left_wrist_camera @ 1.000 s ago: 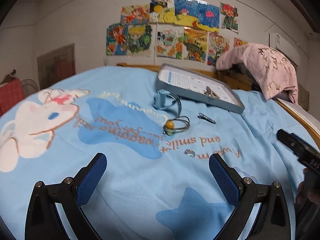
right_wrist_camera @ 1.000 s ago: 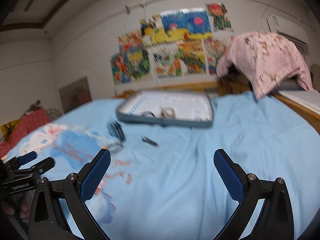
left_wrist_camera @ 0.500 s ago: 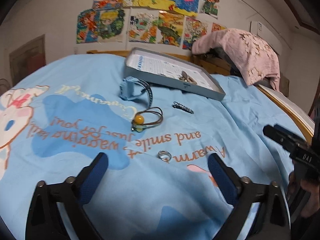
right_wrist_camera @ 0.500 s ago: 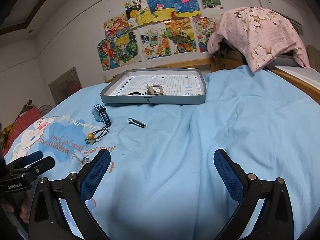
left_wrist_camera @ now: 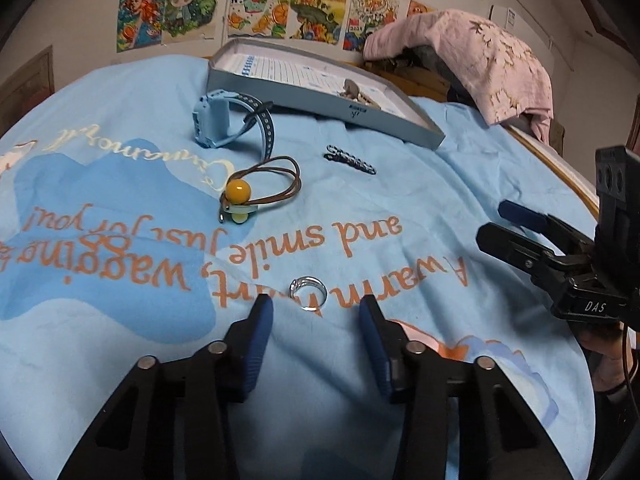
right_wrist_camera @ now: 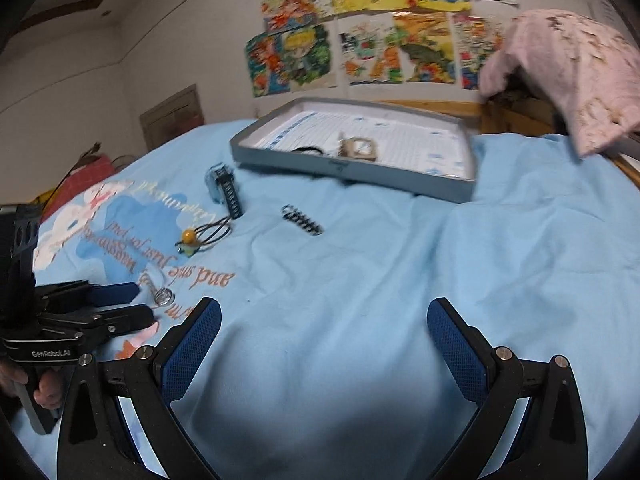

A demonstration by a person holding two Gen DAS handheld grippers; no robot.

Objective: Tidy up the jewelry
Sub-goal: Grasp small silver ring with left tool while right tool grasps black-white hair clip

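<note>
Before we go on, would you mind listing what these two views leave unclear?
- Items in the tray: too small in the left wrist view, blurred in the right wrist view; their type is unclear.
- Silver ring: whether the left gripper touches it; its fingers are near, but contact is unreadable.
- Blue watch face: motion blur in the right wrist view.

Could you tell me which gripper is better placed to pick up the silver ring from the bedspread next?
Left. The left gripper is open with the silver ring just ahead between its fingertips. The right gripper is open over bare bedspread, off to the ring's side.
</note>
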